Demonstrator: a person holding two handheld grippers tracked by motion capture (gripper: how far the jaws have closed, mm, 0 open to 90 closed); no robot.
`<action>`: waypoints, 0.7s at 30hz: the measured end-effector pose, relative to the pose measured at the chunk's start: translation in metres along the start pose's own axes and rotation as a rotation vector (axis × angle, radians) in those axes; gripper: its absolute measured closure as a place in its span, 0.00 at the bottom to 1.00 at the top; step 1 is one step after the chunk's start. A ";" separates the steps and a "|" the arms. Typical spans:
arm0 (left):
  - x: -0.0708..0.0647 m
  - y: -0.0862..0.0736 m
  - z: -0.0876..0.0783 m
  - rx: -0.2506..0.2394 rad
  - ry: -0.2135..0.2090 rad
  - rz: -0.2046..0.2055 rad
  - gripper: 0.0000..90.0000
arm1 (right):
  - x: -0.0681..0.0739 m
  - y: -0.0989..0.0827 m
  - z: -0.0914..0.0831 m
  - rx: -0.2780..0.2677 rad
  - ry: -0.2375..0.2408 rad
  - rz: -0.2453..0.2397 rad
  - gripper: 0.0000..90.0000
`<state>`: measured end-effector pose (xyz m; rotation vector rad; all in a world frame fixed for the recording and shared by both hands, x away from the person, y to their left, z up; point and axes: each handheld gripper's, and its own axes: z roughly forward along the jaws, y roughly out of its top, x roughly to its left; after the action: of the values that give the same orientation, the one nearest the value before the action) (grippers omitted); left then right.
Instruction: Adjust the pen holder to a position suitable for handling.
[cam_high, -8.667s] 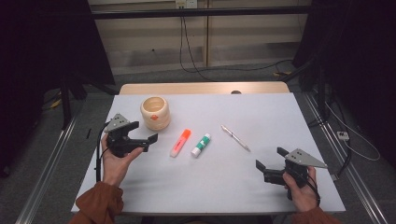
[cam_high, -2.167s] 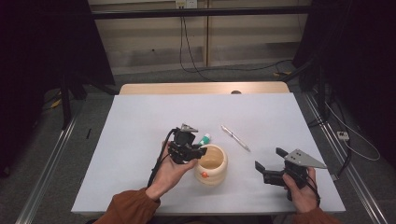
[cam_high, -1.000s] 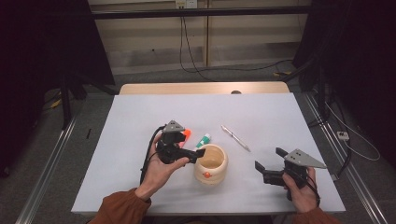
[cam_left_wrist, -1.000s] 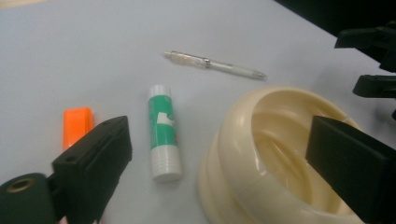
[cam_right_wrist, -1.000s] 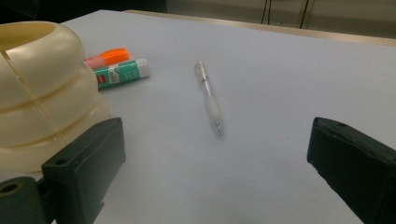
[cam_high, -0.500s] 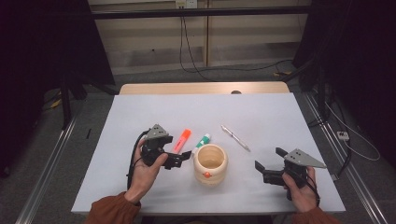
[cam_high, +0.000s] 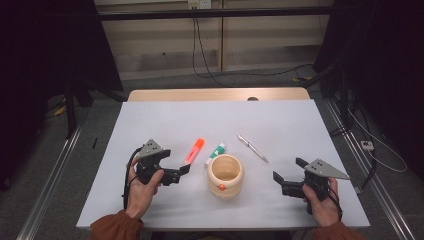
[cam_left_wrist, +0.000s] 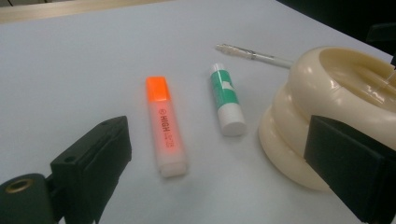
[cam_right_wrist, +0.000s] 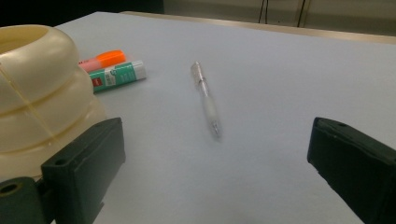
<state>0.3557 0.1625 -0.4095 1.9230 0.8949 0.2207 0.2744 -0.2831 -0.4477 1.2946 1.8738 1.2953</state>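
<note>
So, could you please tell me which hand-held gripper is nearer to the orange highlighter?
Left. The left hand-held gripper sits just below the orange highlighter; the right hand-held gripper is across the cream pot.

A cream, double-bulged ceramic pot (cam_high: 225, 175) is standing upright and open-mouthed near the table's front centre. An orange highlighter (cam_high: 193, 151) with its cap on is lying flat at the pot's ten o'clock, while a green-and-white glue stick (cam_high: 215, 153) is resting at eleven o'clock, just beside the pot.

Pen (cam_high: 252, 147) — glue stick (cam_high: 215, 153) — on table (cam_high: 150, 120)
</note>
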 end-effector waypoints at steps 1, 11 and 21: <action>0.002 0.000 -0.001 -0.010 -0.002 -0.004 0.08 | 0.000 0.000 0.000 0.001 0.001 0.001 0.04; 0.025 0.004 -0.014 -0.065 0.061 -0.028 0.08 | 0.001 0.000 0.001 0.001 0.004 -0.006 0.04; 0.039 0.005 -0.011 -0.044 0.075 0.014 0.09 | 0.001 0.000 0.000 -0.001 0.009 -0.006 0.04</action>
<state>0.3810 0.1947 -0.4077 1.8910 0.9185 0.3202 0.2735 -0.2823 -0.4474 1.2830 1.8819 1.3011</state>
